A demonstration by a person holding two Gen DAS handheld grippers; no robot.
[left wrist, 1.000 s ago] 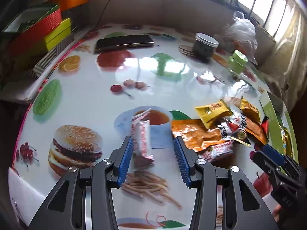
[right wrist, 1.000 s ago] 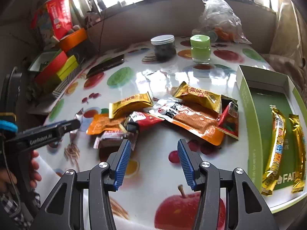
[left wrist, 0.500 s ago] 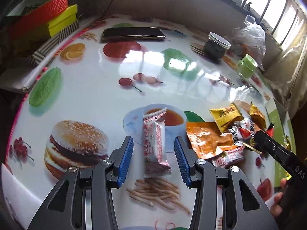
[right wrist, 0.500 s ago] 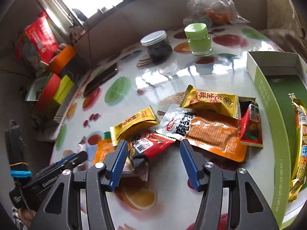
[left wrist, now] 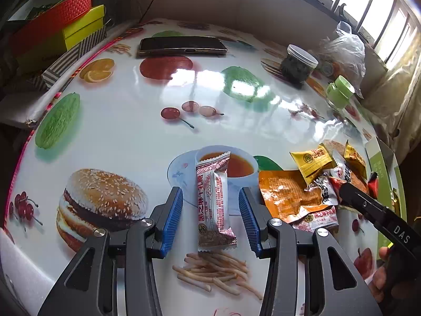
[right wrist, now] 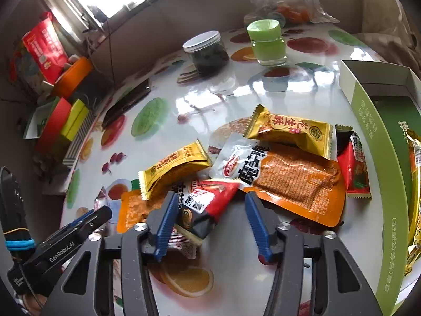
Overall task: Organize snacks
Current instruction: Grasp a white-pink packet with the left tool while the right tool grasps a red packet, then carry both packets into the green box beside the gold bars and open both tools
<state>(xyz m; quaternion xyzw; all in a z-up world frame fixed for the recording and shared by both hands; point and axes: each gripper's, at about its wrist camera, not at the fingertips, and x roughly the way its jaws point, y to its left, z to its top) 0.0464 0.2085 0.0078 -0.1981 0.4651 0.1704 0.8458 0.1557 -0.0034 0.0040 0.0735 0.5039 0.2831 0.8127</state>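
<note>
Low in the left wrist view, the left tongs point(left wrist: 210, 217) stand released, their blue pads either side of a pink-and-white wrapped bar point(left wrist: 213, 202) that lies flat on the fruit-printed surface point(left wrist: 126, 131), touching neither pad. To take it well, the pads should probably close squarely on the bar's middle, not on the crimped ends.

In the lower centre of the right wrist view, the right tongs point(right wrist: 210, 222) are likewise released, straddling a red-and-black packet point(right wrist: 208, 205) at the near edge of the snack pile. That packet overlaps a yellow peanut-crisp packet point(right wrist: 175, 168) and an orange packet point(right wrist: 294, 181), so a shallow bite should avoid dragging its neighbours.

At the right edge, the green box point(right wrist: 379, 142) holds gold wrapped bars point(right wrist: 415, 184), only partly visible. Further back stand a white-lidded jar point(right wrist: 206, 50) of something dark, perhaps dried fruit, and a green-capped jar point(right wrist: 267, 42).
</note>
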